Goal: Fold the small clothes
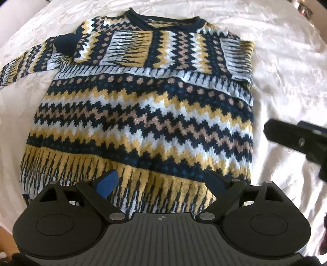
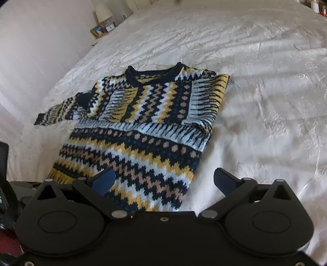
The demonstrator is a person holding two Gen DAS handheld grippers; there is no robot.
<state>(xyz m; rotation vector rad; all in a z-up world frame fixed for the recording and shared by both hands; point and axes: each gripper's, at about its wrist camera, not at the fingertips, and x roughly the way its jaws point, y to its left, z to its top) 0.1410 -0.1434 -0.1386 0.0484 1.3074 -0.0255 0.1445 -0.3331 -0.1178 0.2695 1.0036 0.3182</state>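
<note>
1. Left gripper [image 1: 161,182]: jaws spread wide, nothing between the blue pads [image 1: 107,182]. It points steeply down over the hem [image 1: 126,176] of the sweater, probably poised to pick that edge up.

2. Right gripper [image 2: 164,180]: jaws likewise released and empty. One finger hangs over the knit, the other over bare bedspread, so it straddles the sweater's right edge near the hem. In the left wrist view it shows as a dark shape [image 1: 298,141] off the garment's right side.

3. Sweater [image 1: 143,114]: zigzag knit in navy, mustard, white and tan, laid flat on the bed, collar [image 1: 169,23] at the far end, hem toward the grippers. The right sleeve [image 1: 239,57] is already folded in across the chest; the left sleeve [image 1: 26,65] partly trails out sideways, its dark cuff [image 1: 65,43] turned back onto the shoulder. Judged: sleeves are mostly in, so the likely next step is bringing the hem up toward the collar, which would explain both grippers at the near end.

4. Bedspread [image 2: 255,92]: white, embossed, wrinkled; serves as the folding surface.

5. Nightstand items, far left of the right wrist view: lamp [image 2: 103,12], framed picture [image 2: 98,30], small clock [image 2: 110,27].

6. Writing: a neck label sits inside the collar, too small to read. No brand is visible.
</note>
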